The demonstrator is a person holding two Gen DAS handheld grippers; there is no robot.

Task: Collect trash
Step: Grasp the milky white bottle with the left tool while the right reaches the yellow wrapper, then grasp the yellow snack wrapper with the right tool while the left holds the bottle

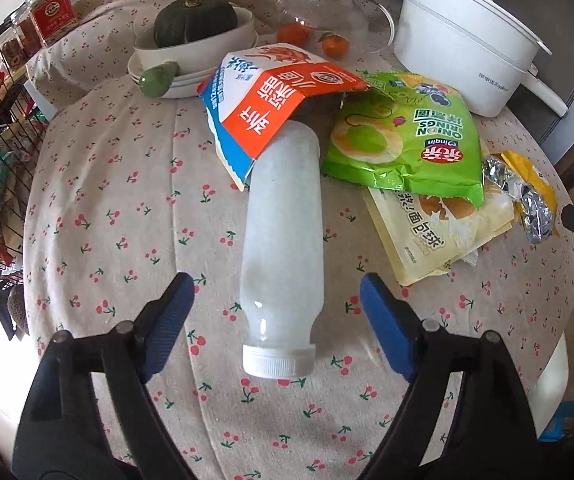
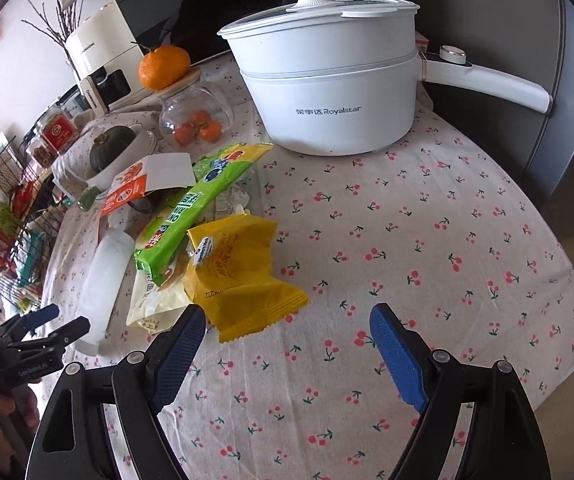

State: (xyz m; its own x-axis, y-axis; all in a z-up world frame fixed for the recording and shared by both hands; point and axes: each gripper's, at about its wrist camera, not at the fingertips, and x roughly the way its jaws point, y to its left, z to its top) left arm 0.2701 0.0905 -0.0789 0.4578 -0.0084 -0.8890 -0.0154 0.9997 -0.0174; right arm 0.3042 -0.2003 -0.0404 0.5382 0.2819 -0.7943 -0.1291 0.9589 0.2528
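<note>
Risks, largest first. The white plastic bottle (image 1: 283, 248) lies on its side on the cloth-covered table (image 1: 119, 208), capped end near, far end tucked under the orange-and-white carton (image 1: 271, 100). A round body on a smooth cloth is likely to roll if one finger meets it before the other; dragging it near could tip the carton off. Just beyond the pile stand a glass jar (image 1: 327, 20) and a white electric pot (image 2: 327, 96); a wide sweep through the wrappers might knock the jar.

The left gripper (image 1: 277, 294) hangs above the bottle's neck, fingers (image 1: 171, 312) spread to either side and not touching it. The right gripper (image 2: 287, 328) is likewise spread and empty, its left finger just beside the near edge of the yellow wrapper (image 2: 239, 272).

Appearance of the trash. The bottle is frosted, empty-looking, with a white screw cap (image 1: 279, 360). Right of it, a green onion-rings bag (image 1: 403, 144), torn open and crumpled, overlaps a pale bread packet (image 1: 447, 236). The yellow wrapper is thin, creased and foil-lined; such film may slip from flat pads unless pinched at a fold.
</note>
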